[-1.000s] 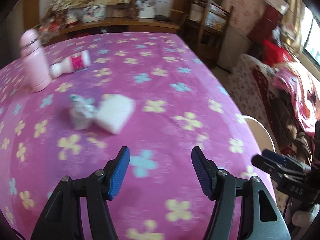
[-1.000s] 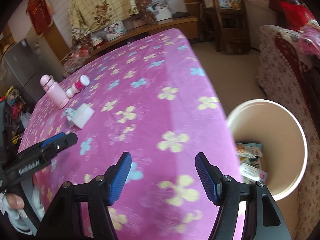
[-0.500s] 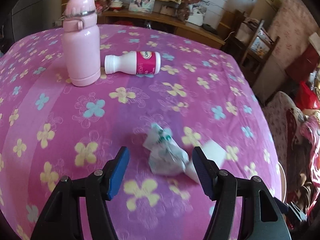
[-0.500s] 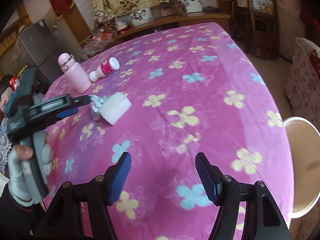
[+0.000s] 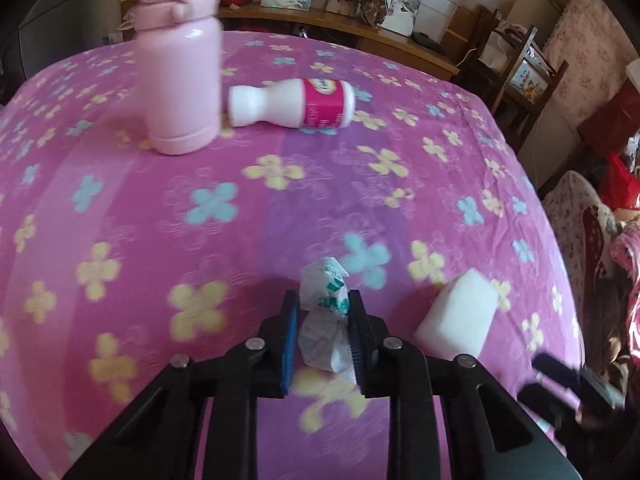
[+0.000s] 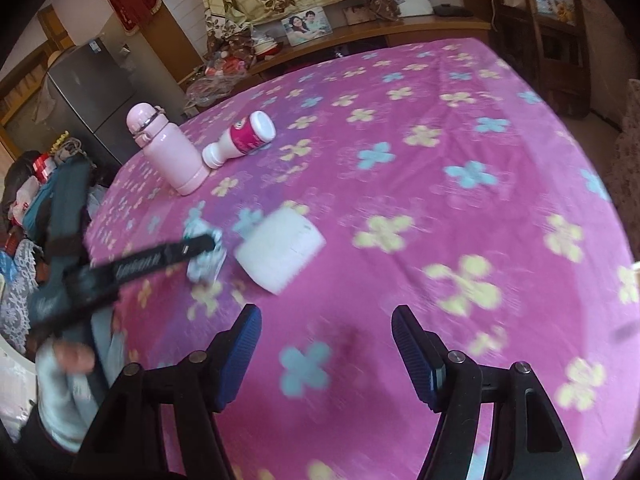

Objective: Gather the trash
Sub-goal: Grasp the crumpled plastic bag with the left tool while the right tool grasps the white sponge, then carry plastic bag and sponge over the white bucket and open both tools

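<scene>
My left gripper [image 5: 322, 312] is shut on a crumpled white and green wrapper [image 5: 325, 308] that rests on the pink flowered tablecloth [image 5: 200, 208]. The wrapper also shows in the right wrist view [image 6: 204, 254], pinched by the left gripper [image 6: 202, 245]. A white sponge block [image 5: 458, 320] lies just right of the wrapper; in the right wrist view it [image 6: 280, 248] lies ahead of my right gripper [image 6: 326, 332], which is open and empty above the cloth. A white bottle with a pink label [image 5: 292, 102] lies on its side farther back.
A pink flask [image 5: 178, 68] stands upright next to the lying bottle, also in the right wrist view [image 6: 166, 148]. The table's right edge drops toward a flowered sofa [image 5: 588, 232]. A wooden sideboard [image 5: 360, 28] with photo frames lines the back wall.
My left gripper has moved in over the wrapper and closed on it. My right gripper has swung left from the bin side toward the sponge and stays open.
</scene>
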Available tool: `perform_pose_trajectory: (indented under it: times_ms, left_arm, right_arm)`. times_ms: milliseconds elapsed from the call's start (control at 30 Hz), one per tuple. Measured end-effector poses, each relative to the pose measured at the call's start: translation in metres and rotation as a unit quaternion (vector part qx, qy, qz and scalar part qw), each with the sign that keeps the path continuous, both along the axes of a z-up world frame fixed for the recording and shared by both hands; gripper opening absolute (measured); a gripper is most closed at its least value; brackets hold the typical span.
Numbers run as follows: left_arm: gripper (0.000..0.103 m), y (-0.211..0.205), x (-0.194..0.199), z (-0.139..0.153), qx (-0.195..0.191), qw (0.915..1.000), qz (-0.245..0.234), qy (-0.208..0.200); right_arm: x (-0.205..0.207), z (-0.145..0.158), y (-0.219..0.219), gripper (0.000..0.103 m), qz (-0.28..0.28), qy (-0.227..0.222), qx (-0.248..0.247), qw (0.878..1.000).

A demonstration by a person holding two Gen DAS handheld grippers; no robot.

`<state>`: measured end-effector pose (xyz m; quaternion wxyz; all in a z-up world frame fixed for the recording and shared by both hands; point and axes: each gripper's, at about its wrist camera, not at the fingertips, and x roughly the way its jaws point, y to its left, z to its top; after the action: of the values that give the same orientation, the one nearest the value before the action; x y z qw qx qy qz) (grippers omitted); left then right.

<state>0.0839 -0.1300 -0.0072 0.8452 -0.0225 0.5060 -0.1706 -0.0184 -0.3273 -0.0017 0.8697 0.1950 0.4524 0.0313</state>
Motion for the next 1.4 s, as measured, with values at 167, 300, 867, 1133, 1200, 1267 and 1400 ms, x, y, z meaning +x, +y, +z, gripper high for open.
perform_pose_trajectory:
  times_ms: [167, 300, 867, 1133, 1200, 1267, 1400]
  left_arm:
    - [0.024, 0.028, -0.014, 0.003, 0.018, 0.9998, 0.004, -0.011]
    - [0.023, 0.043, -0.021, 0.001, 0.022, 0.9996, 0.006, -0.016]
    - [0.024, 0.015, -0.064, 0.014, -0.014, 0.9991, -0.03, -0.027]
    - [0.023, -0.027, -0.101, 0.02, -0.016, 0.9967, -0.073, -0.032]
    - [0.023, -0.039, -0.111, 0.022, -0.013, 0.9957, -0.084, -0.035]
    - [0.023, -0.048, -0.118, 0.025, -0.013, 0.9949, -0.093, -0.037]
    - [0.023, -0.072, -0.136, 0.032, -0.011, 0.9921, -0.117, -0.043]
  right_arm:
    - [0.04, -0.008, 0.025, 0.071, -0.005, 0.008, 0.017, 1.0]
    - [0.066, -0.011, 0.042, 0.071, -0.022, 0.013, -0.013, 1.0]
    - [0.005, 0.004, 0.012, 0.045, -0.011, -0.027, -0.019, 0.999]
    - [-0.065, 0.019, -0.014, 0.045, -0.018, -0.037, -0.041, 0.998]
    - [-0.08, 0.02, -0.021, 0.045, -0.022, -0.036, -0.04, 0.998]
    - [-0.093, 0.021, -0.027, 0.045, -0.025, -0.037, -0.038, 0.998]
    - [-0.116, 0.025, -0.043, 0.045, -0.039, -0.041, -0.039, 0.998]
